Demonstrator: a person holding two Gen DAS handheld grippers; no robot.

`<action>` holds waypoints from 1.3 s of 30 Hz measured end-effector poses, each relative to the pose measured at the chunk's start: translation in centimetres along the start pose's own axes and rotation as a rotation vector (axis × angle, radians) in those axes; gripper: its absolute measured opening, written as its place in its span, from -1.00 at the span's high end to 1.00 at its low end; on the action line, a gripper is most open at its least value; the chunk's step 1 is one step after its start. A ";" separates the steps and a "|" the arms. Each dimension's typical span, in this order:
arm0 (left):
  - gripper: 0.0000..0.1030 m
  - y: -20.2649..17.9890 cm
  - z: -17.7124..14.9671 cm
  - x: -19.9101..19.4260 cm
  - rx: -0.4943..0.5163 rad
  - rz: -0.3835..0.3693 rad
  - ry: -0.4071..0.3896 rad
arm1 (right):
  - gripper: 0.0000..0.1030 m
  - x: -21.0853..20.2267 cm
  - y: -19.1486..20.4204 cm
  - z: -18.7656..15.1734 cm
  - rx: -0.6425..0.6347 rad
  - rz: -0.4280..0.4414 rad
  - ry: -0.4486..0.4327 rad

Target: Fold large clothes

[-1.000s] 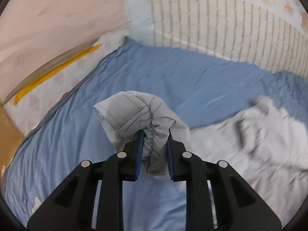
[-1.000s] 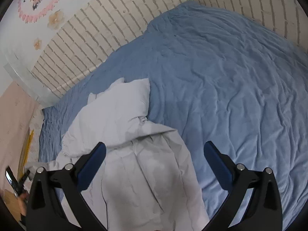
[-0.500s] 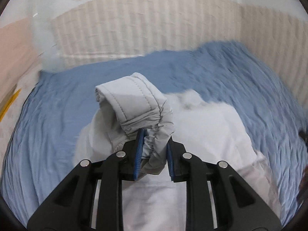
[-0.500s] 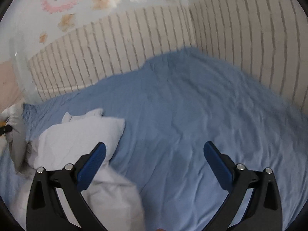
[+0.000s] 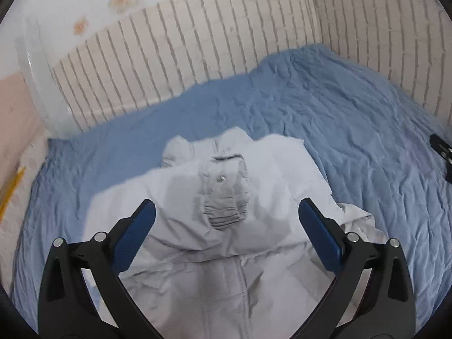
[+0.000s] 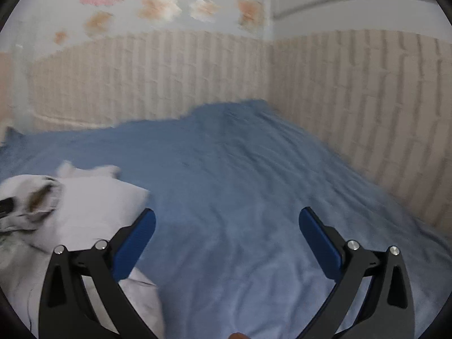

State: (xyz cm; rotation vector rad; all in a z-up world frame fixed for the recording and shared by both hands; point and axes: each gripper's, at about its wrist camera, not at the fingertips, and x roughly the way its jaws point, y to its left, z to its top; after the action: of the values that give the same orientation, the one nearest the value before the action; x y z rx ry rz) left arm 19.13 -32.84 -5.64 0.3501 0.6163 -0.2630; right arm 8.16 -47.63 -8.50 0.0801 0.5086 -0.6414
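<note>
Folding sleeve (image 5: 224, 195) onto grey jacket (image 5: 197, 254) on bed (image 5: 353, 130). Both tools, left tool (image 5: 226, 234) and right tool (image 6: 226, 243), gape empty. Smooth sleeve flat before next fold.

Jacket (image 5: 226, 243) on the bedsheet (image 5: 353, 130), sleeve (image 5: 226, 192) across it, wall (image 5: 197, 56) behind

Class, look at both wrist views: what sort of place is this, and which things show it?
Most likely a bedroom. A wide bed with a blue sheet, brick-pattern wall panelling with flower stickers above, and a pale grey jacket spread out.
</note>
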 end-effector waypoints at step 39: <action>-0.94 37.6 -16.1 -2.2 -0.589 0.300 -0.020 | 0.79 -0.5 31.5 -1.1 -0.327 0.288 0.220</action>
State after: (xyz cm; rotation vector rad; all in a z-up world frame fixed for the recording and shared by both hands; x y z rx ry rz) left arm 21.95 7.99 -7.50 -0.1301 0.5848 0.2048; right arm 25.95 -21.81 -11.82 -0.0852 0.7921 -0.2629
